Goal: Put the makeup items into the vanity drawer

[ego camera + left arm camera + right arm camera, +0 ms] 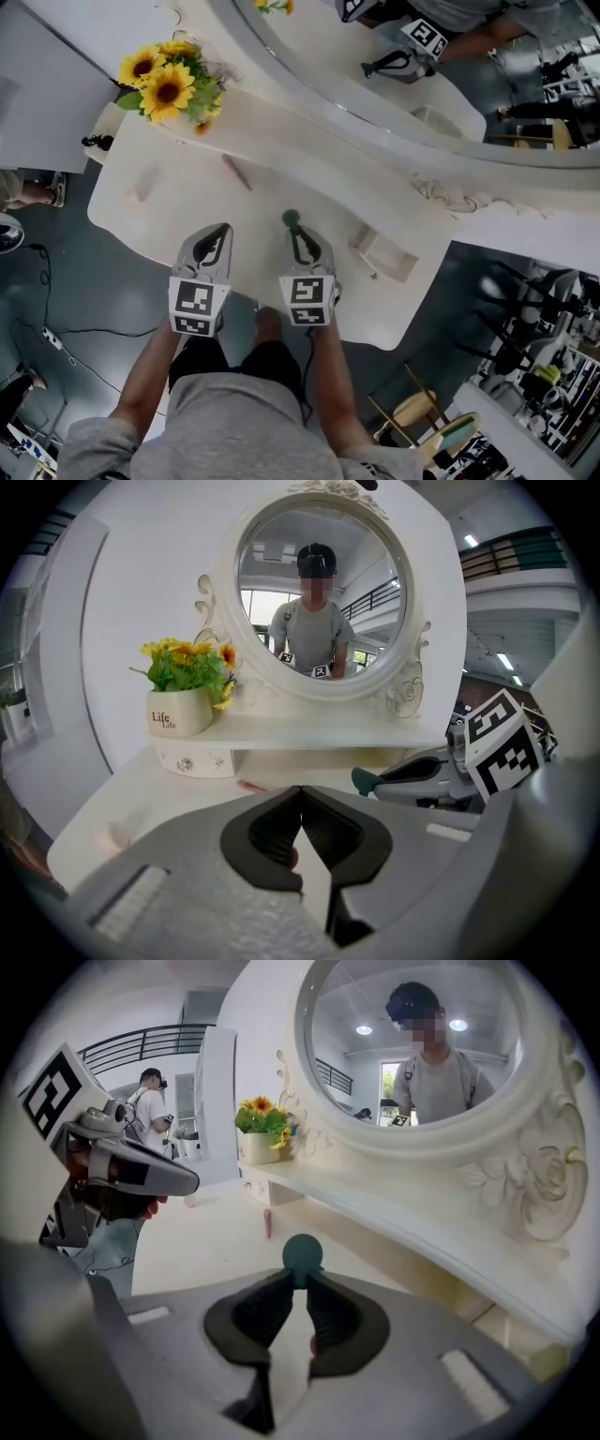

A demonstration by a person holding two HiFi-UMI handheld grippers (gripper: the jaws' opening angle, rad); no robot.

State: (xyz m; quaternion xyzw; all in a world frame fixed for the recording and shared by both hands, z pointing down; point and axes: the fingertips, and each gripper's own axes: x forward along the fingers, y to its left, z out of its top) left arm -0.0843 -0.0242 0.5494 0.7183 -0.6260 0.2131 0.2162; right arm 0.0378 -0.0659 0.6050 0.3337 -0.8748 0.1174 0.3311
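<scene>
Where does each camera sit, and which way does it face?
Head view: on the person's head, steeply down at the vanity table; forearms, left gripper, right gripper show.
Left gripper view: on the left gripper, along its shut jaws toward the mirror; right gripper at right.
Right gripper view: on the right gripper, past its gripped green-tipped item toward the mirror; left gripper at left.
Gripper views share the sunflowers.
</scene>
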